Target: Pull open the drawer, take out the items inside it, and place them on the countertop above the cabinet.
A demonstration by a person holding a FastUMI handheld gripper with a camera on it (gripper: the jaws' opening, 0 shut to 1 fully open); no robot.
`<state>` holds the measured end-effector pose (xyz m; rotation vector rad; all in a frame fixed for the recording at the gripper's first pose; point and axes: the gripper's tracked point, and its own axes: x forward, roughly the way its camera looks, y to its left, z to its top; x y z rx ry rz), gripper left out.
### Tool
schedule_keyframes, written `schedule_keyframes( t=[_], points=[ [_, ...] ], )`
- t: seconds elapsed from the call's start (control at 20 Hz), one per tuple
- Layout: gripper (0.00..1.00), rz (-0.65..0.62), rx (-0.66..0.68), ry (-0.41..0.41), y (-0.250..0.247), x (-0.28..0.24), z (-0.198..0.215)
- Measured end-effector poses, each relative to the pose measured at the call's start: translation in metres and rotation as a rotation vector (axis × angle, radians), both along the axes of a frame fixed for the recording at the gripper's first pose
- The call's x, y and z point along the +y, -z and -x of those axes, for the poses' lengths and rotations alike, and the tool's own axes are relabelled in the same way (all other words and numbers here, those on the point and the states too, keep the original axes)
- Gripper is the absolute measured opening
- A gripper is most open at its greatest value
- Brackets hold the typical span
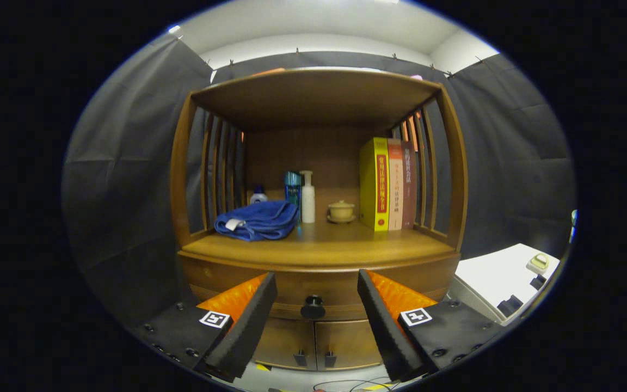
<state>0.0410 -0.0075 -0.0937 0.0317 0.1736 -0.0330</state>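
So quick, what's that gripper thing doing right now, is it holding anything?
Gripper: open and holding nothing; its fingers are spread to either side of the drawer knob, which sits between them on the closed drawer.

Gripper (pixel 317 305) spread wide, empty. Drawer knob (pixel 313 307) seen between fingers, beyond them, untouched; drawer (pixel 313 286) closed. Further ahead on countertop (pixel 319 245): blue towel (pixel 257 220), bottles (pixel 307 197), books (pixel 388 184).
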Motion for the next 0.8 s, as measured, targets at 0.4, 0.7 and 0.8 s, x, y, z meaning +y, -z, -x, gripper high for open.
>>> schedule_keyframes(
  t=[0.4,0.7,0.8],
  points=[
    [0.99,-0.016,0.155,0.0,0.078,0.002,-0.036],
    [0.96,-0.043,0.21,0.003,0.106,0.005,-0.065],
    [0.86,-0.044,0.22,0.014,0.111,0.003,-0.071]
  ],
)
